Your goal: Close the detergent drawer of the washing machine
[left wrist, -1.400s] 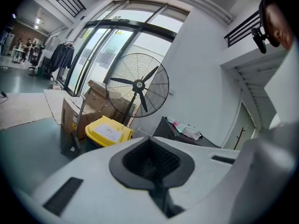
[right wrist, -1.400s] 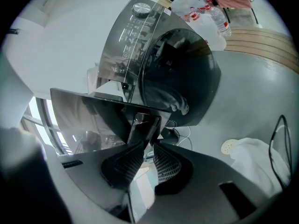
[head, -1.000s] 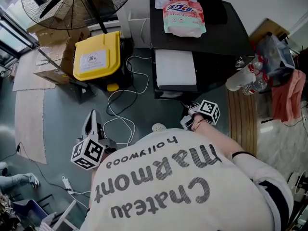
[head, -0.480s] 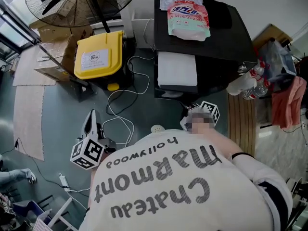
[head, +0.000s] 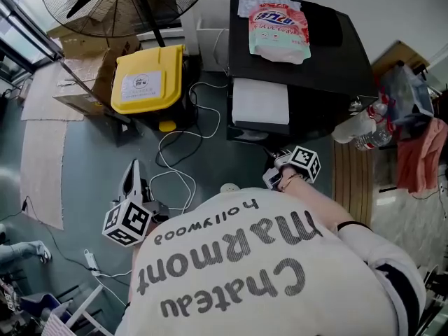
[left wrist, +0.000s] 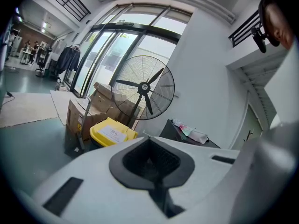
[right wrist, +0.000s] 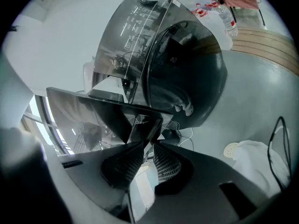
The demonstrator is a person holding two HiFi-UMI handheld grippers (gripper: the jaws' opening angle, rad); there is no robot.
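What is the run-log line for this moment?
white plastic detergent drawer: open | right hand-held gripper: gripping its front | left hand-held gripper: shut, empty

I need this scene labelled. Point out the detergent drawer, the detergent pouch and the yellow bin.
detergent drawer (head: 260,102), head view, its white upper side.
detergent pouch (head: 278,26), head view, middle of its printed front.
yellow bin (head: 148,81), head view, centre of its lid.

Floor (head: 91,159) left of the washing machine (head: 329,54) is open save loose cables (head: 175,136) and a yellow bin (head: 145,79); its pulled-out drawer (head: 260,101) juts forward, bottles (head: 360,126) crowd the right.
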